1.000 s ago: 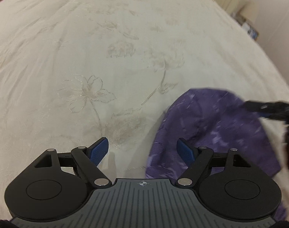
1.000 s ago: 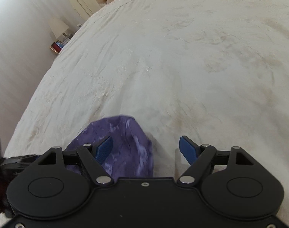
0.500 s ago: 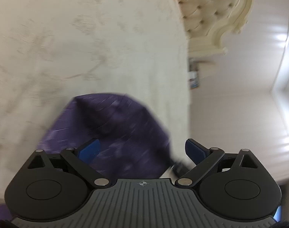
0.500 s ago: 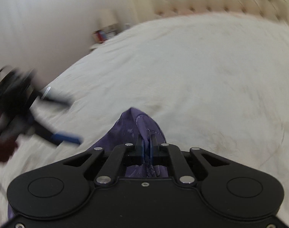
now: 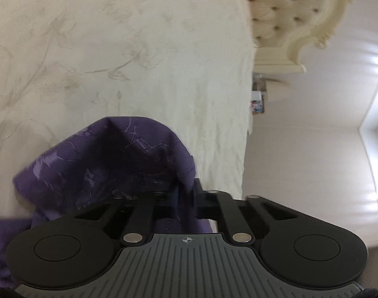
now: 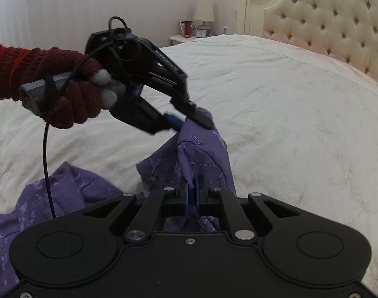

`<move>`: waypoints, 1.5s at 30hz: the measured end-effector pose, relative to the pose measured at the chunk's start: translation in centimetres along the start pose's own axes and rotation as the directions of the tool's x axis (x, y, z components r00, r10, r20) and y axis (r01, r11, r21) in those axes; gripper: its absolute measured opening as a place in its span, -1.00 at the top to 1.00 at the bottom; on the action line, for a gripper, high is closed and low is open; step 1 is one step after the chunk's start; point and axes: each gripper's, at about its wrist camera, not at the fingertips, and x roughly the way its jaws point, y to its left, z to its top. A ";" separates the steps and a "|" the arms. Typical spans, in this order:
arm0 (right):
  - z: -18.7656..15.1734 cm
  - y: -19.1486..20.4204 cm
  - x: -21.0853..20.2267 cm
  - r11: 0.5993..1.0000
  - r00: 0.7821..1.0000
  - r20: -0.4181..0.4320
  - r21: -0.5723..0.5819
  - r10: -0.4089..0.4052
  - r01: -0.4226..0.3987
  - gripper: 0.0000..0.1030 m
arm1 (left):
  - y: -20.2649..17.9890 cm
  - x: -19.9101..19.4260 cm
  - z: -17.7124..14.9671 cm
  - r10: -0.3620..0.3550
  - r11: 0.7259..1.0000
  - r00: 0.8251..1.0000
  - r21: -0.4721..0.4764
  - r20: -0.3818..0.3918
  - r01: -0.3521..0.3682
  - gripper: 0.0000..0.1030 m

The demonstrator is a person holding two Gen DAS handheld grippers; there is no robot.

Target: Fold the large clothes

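Both grippers, our left (image 6: pixel 189 116) and our right (image 6: pixel 191 193), were clamped on the purple garment (image 6: pixel 203 151), lifted over the bed (image 6: pixel 288 104); we judged it light, limp and best held by its edge.

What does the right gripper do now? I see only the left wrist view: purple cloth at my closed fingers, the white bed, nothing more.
Observer: The right gripper is shut on the purple garment, a little below your grip.
Operator: Is my left gripper visible from there?
Observer: Yes. The left gripper pinches the top of the same raised fold, held by a hand in a red knit glove.
Operator: Is all the cloth lifted?
Observer: No. Part of it lies on the white bedspread, at the lower left of the right wrist view.
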 end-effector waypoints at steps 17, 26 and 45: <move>-8.9 12.6 -5.7 0.992 0.979 -0.188 -0.081 0.084 -0.101 0.59 | 4.5 -8.9 -20.2 0.204 0.942 0.979 0.276 -0.012 -0.192 0.82; -14.2 14.0 -5.1 0.972 0.942 -0.325 0.235 0.083 -0.005 -0.14 | 8.5 -7.1 -24.2 0.441 0.831 0.889 0.431 -0.124 -0.352 0.81; -13.6 7.5 -1.5 0.653 0.966 -0.245 0.719 -0.083 0.239 0.72 | 5.8 -5.5 -13.9 0.431 0.772 0.879 0.422 0.203 -0.476 0.04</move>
